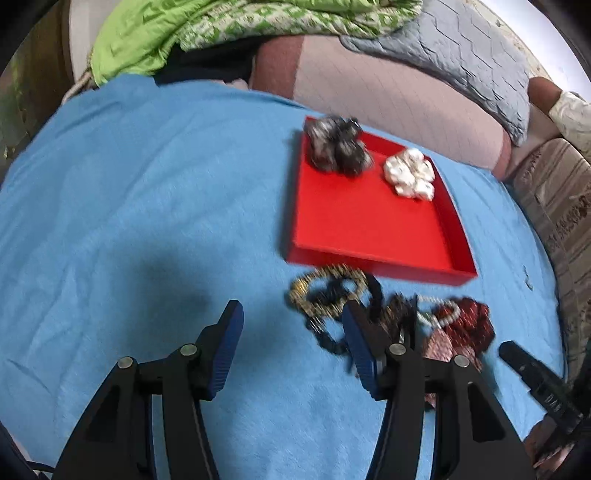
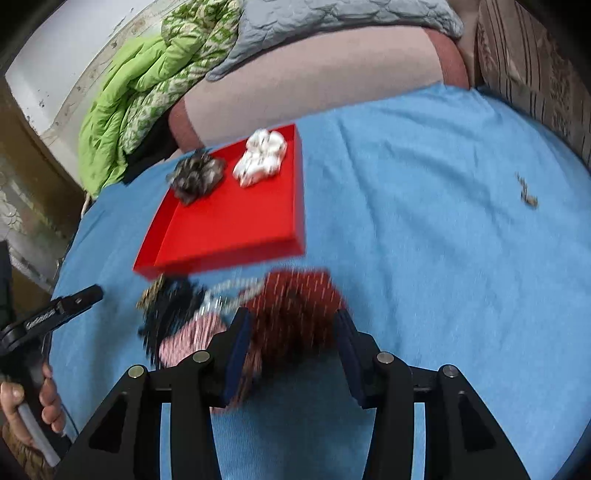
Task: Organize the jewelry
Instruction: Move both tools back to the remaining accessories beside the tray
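Observation:
A red tray (image 1: 373, 229) (image 2: 221, 229) lies on the blue bedsheet and holds a grey scrunchie (image 1: 338, 149) (image 2: 197, 177) and a white scrunchie (image 1: 410, 179) (image 2: 262, 158). In front of it lies a pile: a gold bead chain (image 1: 325, 291), black beads (image 2: 173, 302), a pearl strand (image 1: 443, 306), a pink patterned scrunchie (image 2: 192, 338) and a dark red scrunchie (image 1: 471, 323) (image 2: 295, 314). My left gripper (image 1: 291, 321) is open and empty, just left of the pile. My right gripper (image 2: 291, 325) is open, its fingers either side of the dark red scrunchie.
The blue sheet (image 1: 129, 221) covers the bed. Pink pillows (image 1: 388, 88), a grey quilt (image 1: 461, 55) and a green blanket (image 1: 166, 33) lie behind the tray. A small loose piece (image 2: 526, 192) lies on the sheet at the right.

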